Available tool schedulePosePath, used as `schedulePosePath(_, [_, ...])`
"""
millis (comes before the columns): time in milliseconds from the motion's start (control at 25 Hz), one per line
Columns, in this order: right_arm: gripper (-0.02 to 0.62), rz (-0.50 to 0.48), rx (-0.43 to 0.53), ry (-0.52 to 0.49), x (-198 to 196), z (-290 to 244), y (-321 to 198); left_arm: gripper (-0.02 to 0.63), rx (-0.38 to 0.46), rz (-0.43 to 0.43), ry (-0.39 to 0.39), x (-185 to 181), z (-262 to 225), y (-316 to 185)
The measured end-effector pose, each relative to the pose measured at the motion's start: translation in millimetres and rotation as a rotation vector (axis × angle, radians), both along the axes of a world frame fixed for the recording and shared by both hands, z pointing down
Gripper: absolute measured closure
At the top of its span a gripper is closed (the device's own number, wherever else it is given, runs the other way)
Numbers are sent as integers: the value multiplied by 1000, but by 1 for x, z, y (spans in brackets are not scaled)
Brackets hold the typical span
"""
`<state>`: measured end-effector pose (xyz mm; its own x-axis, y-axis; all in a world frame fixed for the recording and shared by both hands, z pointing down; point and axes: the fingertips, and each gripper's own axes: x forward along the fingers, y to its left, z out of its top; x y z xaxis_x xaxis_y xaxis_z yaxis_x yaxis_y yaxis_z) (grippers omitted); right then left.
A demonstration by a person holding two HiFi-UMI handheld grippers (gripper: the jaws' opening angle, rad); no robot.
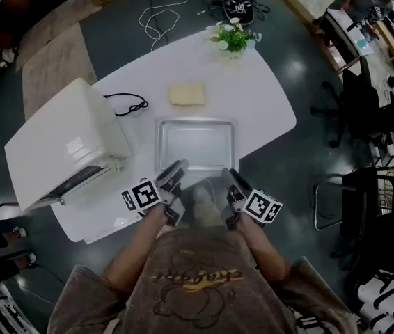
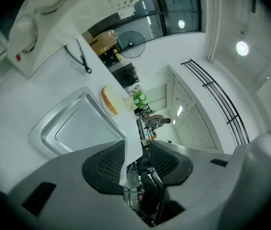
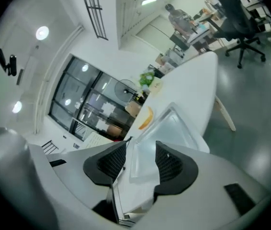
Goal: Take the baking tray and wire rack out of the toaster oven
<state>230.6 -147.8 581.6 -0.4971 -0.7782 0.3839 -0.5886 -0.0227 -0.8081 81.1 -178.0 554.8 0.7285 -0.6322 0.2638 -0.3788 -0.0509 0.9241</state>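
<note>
Baking tray (image 1: 195,145) out on the white table (image 1: 266,110), lying flat and empty with its long axis running left to right across the person's front, its near rim just ahead of both grippers. Left gripper (image 2: 136,148) and right gripper (image 3: 141,150) hang side by side above the table's near edge, pointing toward that rim. Each has its jaws apart with nothing between the pads, and neither touches the tray. Wire rack shows in none of the views; it is likely inside the toaster oven (image 1: 68,141), though the cavity cannot be seen from here. The oven stands at the table's left end, well to the left of the tray, its door (image 1: 79,179) hanging open toward the near side. That puts the opening on the left gripper's side — the left hand is the nearer of the two, and a reach for the rack would probably mean swinging left, away from the tray, rather than going forward. A slice of bread (image 1: 186,92) rests beyond the tray's far rim
</note>
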Motion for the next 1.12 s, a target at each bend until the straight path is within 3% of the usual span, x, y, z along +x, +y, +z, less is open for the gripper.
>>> schedulePosePath(240, [431,-156,253,50,-59,-90,-25,466,275,-14,-101,-25,-79,-7])
schedulePosePath(400, [431,-266,334,46,-111,-114,-24,465,355,-106,-124,-63,-103,2])
schedulePosePath(680, [431,-511,424,88,-211,-117,-3,466,389,-307,-184,-154,-109,40])
schedulePosePath(1120, [431,-763,416,40,-327,-112,45,466,346,-627,-236,-277,-102,120])
